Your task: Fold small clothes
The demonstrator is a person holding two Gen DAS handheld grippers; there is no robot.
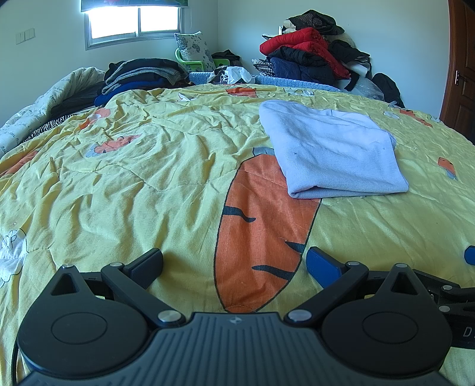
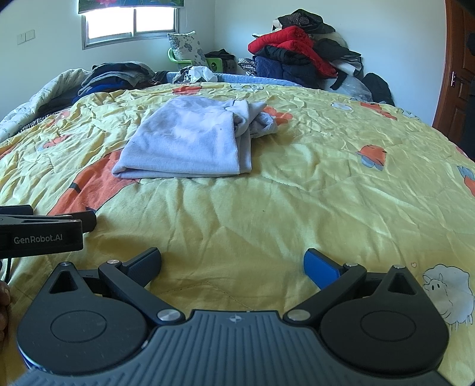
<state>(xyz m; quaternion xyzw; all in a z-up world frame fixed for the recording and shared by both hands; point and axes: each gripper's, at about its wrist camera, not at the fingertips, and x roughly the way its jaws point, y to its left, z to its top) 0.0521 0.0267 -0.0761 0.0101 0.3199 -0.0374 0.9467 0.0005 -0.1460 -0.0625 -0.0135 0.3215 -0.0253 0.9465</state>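
Yellow quilt (image 1: 148,184) right across the bed, wrinkled all over, with a big orange carrot print (image 1: 261,234) running down the middle. Sitting on that quilt is the pale lavender garment (image 2: 190,142), folded into a flat rectangle; from the right wrist view a bunched bit of its fabric sticks out at the far right corner (not quite tidy there). Its near left corner overlaps the top of the carrot.

Down low, the left gripper (image 1: 234,267) hovers above the quilt with its jaws spread wide and nothing between them, the carrot print showing through the gap. The right gripper (image 2: 233,265) is the same story: jaws wide apart, empty, bare yellow quilt between them. Both are on the near side of the garment and well apart from it. In the right wrist view the left gripper's black body pokes in from the left edge, just beside the right one.

At the back, a stack of dark folded clothes (image 1: 142,74) sits at the far left of the bed, a heap of red and dark jackets (image 1: 308,53) rises against the wall, and a bright window (image 1: 135,22) glares above it all. A wooden door (image 1: 460,71) stands at the right edge.
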